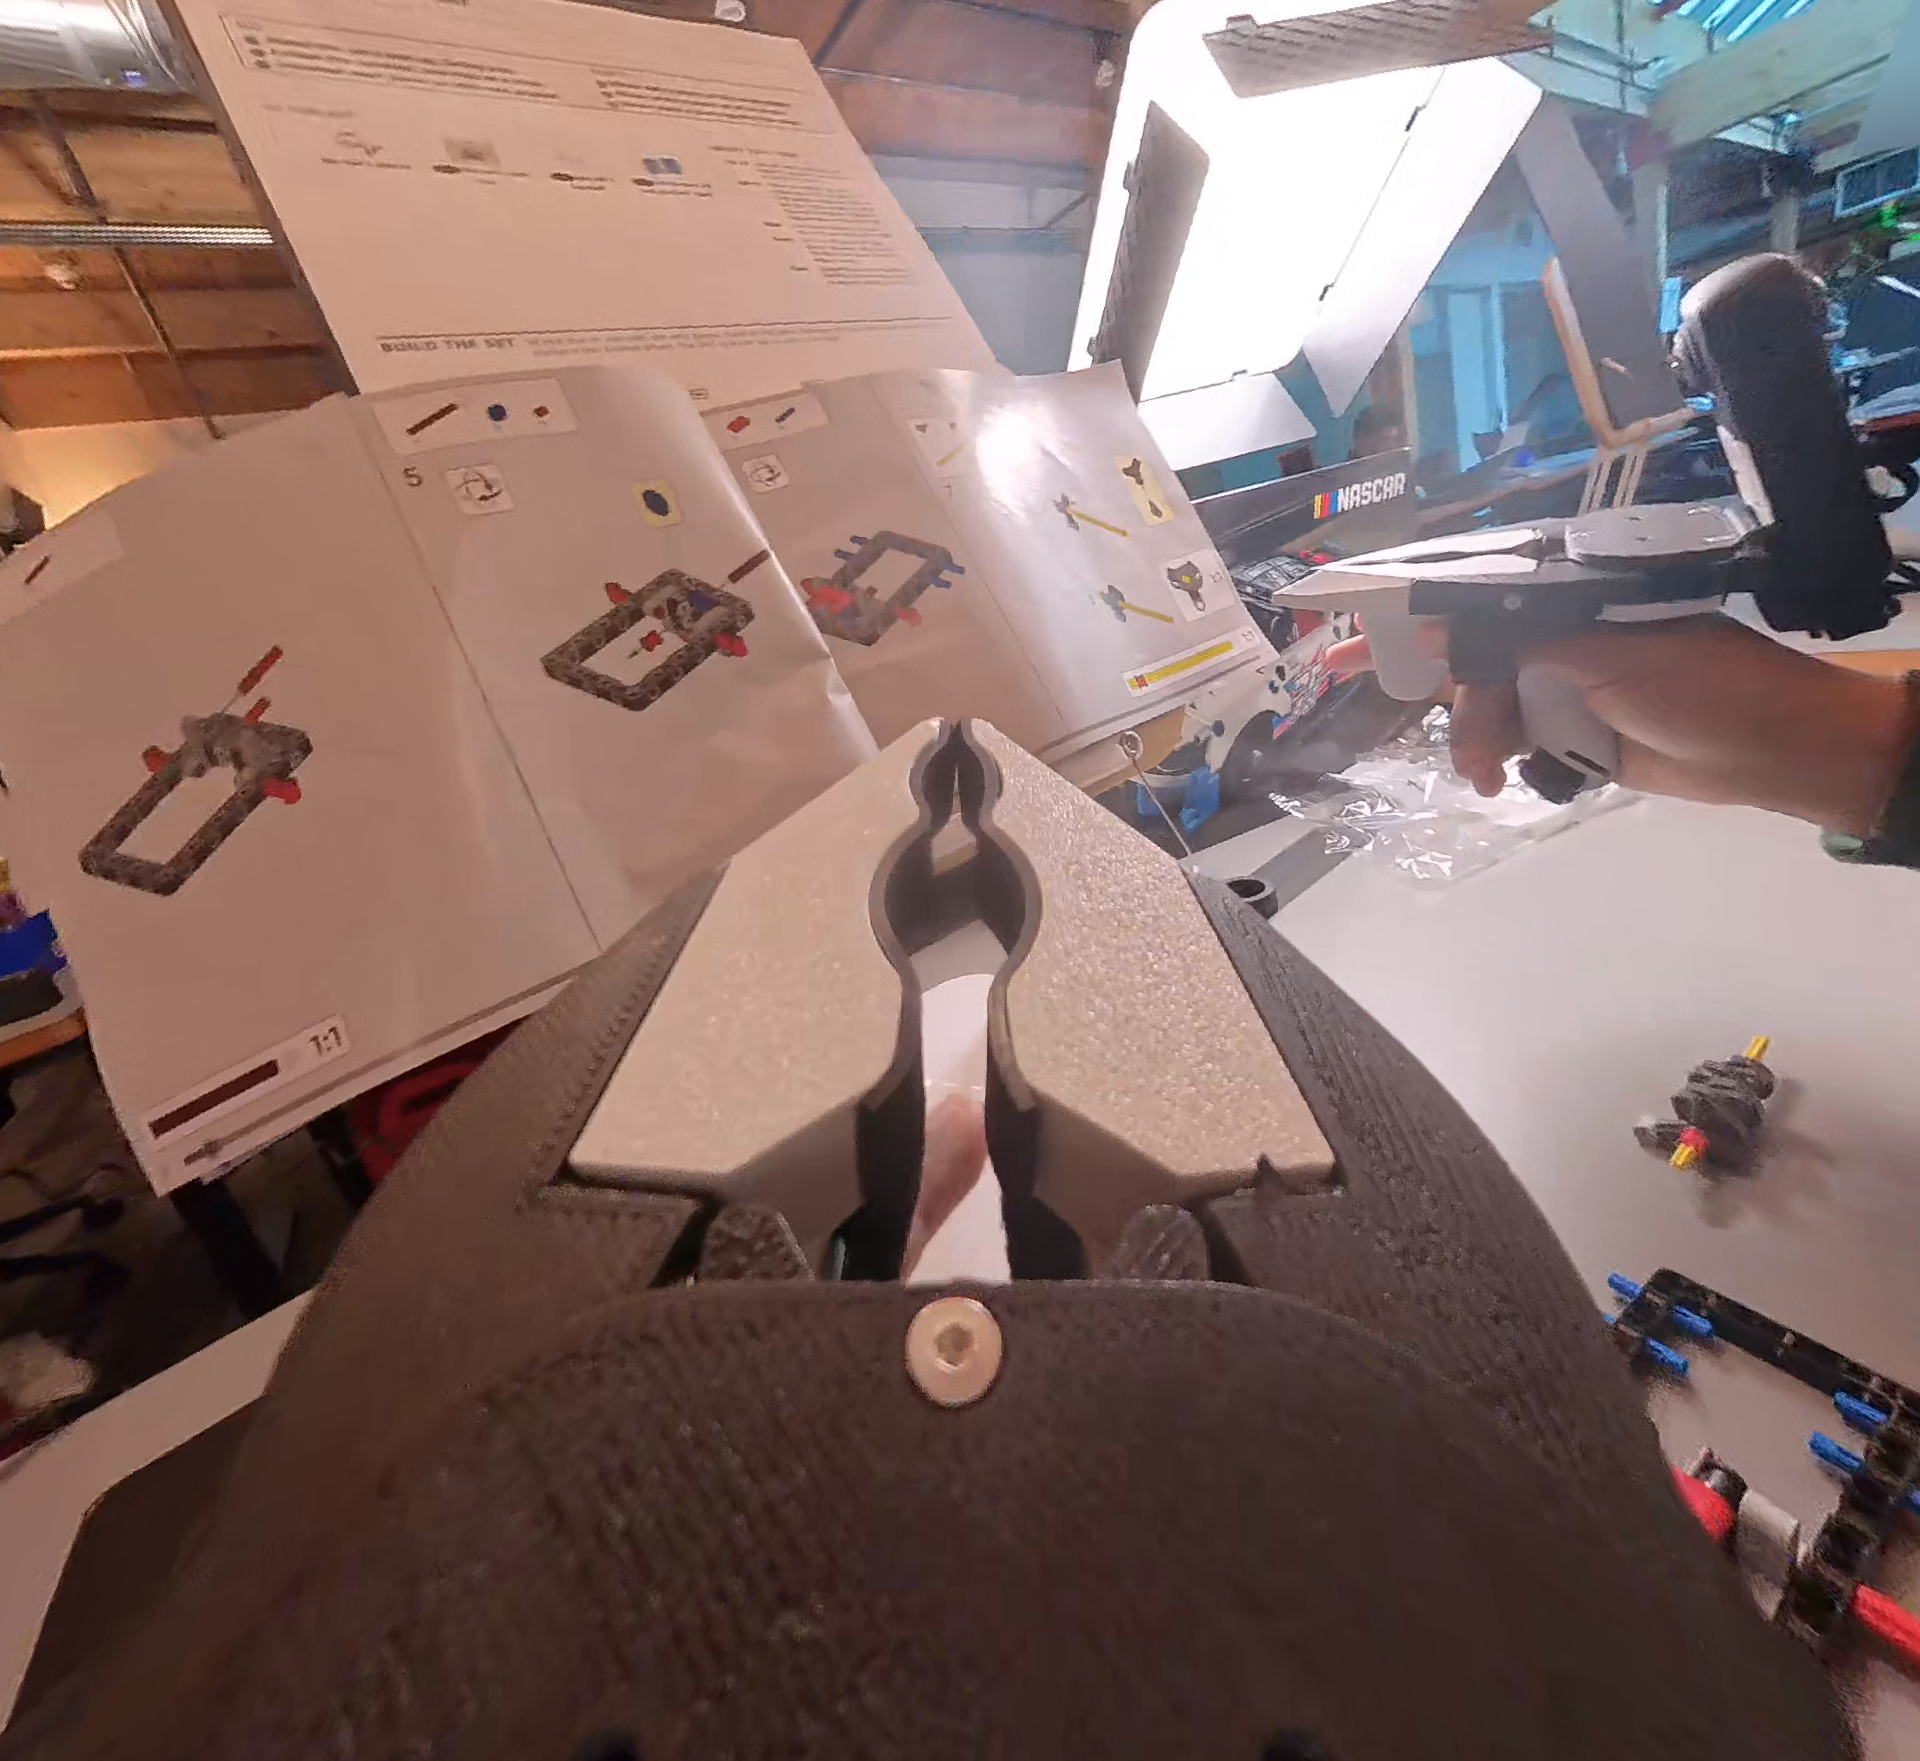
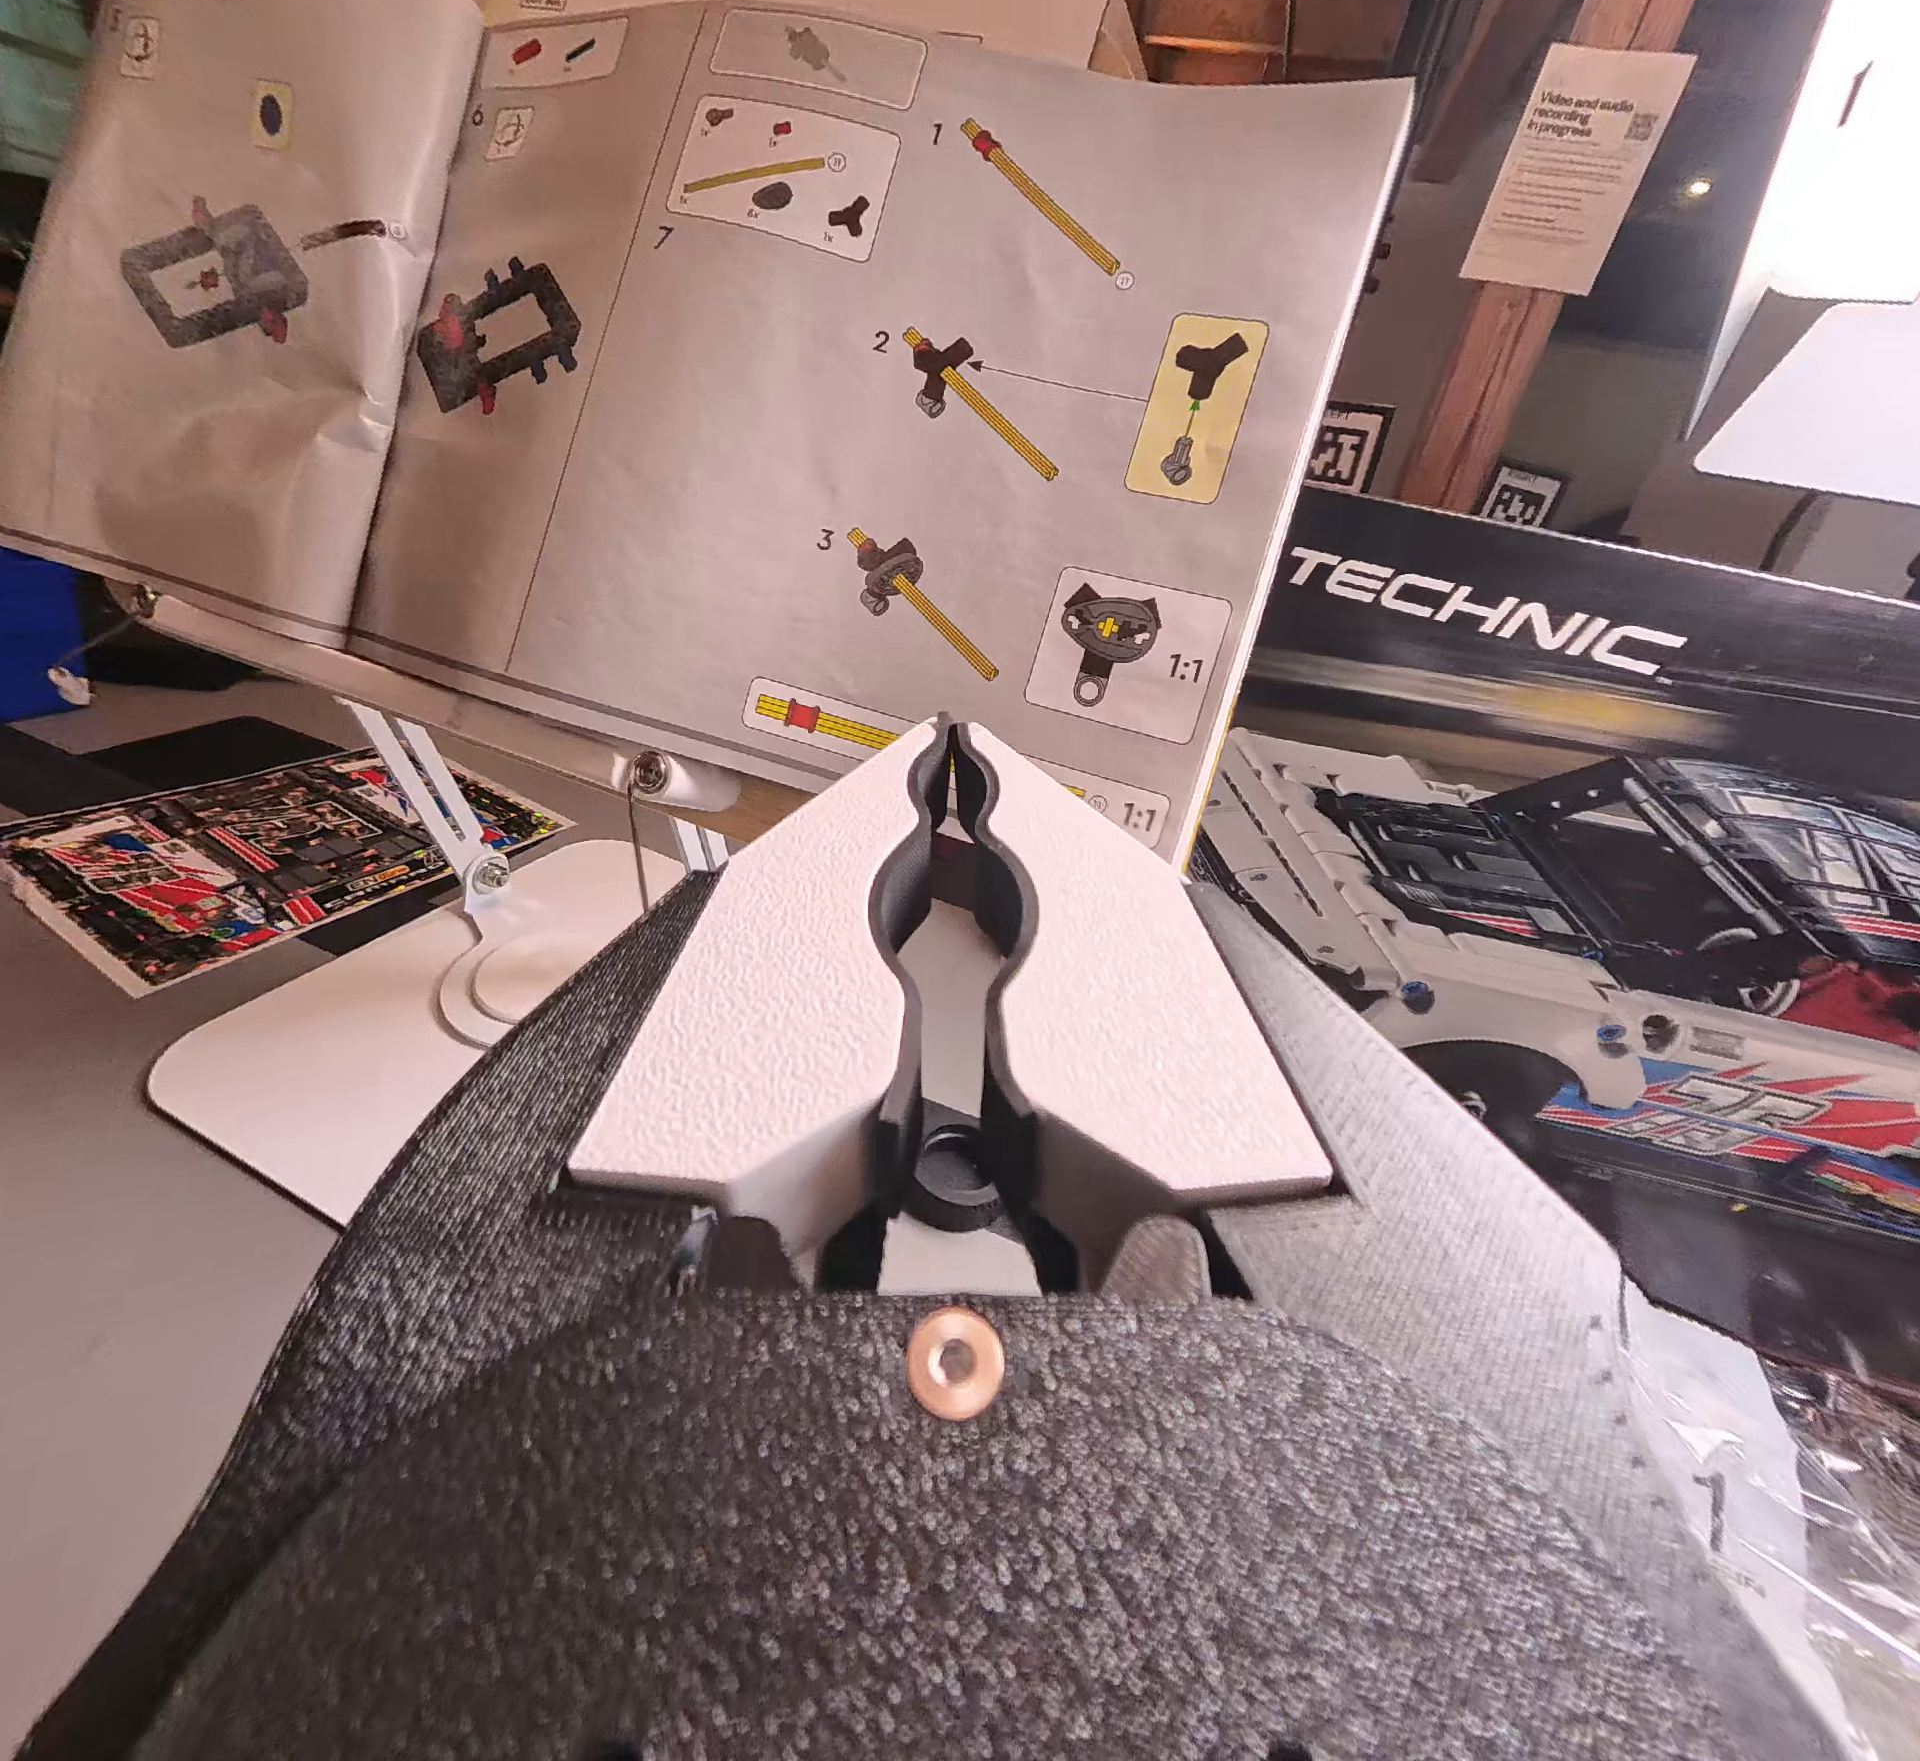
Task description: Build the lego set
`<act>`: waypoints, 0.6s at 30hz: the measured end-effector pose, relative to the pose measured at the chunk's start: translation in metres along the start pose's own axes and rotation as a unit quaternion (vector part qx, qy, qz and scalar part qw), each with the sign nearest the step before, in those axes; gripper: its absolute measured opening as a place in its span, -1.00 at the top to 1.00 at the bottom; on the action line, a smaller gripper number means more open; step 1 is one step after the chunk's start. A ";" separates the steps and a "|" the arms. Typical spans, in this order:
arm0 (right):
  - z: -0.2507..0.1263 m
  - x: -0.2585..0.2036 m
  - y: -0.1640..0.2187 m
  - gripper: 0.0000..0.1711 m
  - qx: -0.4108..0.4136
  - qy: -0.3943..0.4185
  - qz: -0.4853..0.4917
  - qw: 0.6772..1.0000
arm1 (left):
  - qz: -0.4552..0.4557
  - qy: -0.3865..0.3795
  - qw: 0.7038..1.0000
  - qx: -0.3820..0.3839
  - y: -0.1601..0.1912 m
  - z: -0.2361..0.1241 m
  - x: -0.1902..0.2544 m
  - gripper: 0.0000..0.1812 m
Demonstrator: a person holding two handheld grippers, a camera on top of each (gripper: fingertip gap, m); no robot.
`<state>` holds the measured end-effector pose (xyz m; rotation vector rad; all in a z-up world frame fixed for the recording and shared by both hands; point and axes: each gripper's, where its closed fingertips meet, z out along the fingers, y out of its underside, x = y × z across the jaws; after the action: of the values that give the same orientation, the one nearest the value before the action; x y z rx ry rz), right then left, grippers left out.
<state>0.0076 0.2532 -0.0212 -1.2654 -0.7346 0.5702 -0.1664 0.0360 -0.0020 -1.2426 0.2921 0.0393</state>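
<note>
My left gripper (image 1: 954, 737) is shut and empty, raised in front of the open instruction booklet (image 1: 436, 672) on its stand. My right gripper (image 2: 951, 732) is shut just before the booklet's right page (image 2: 883, 381); a small dark red patch shows in the gap behind its tips, and I cannot tell what it is. In the left wrist view a hand holds the right gripper (image 1: 1288, 591) up at the right. A small dark assembly on a yellow axle (image 1: 1714, 1103) lies on the white table. A black frame with blue pins and red parts (image 1: 1766, 1420) lies at the lower right.
The booklet stand has a white base plate (image 2: 312, 1109). A sticker sheet (image 2: 239, 859) lies to its left. The set's box (image 2: 1558, 776) stands at the right. A crumpled clear bag (image 1: 1423, 807) and a small black ring (image 1: 1259, 892) lie on the table. A printed sheet (image 1: 540, 153) stands behind the booklet. About 30 centimeters separates my left fingertips from my right.
</note>
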 end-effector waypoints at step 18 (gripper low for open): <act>-0.008 -0.056 -0.018 1.00 0.024 -0.072 -0.013 0.997 | -0.069 -0.047 0.996 -0.011 0.008 -0.005 -0.020 1.00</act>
<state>-0.0229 0.2028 -0.0145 -1.1775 -0.8523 0.6584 -0.1878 0.0369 -0.0061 -1.2770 0.1250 -0.0177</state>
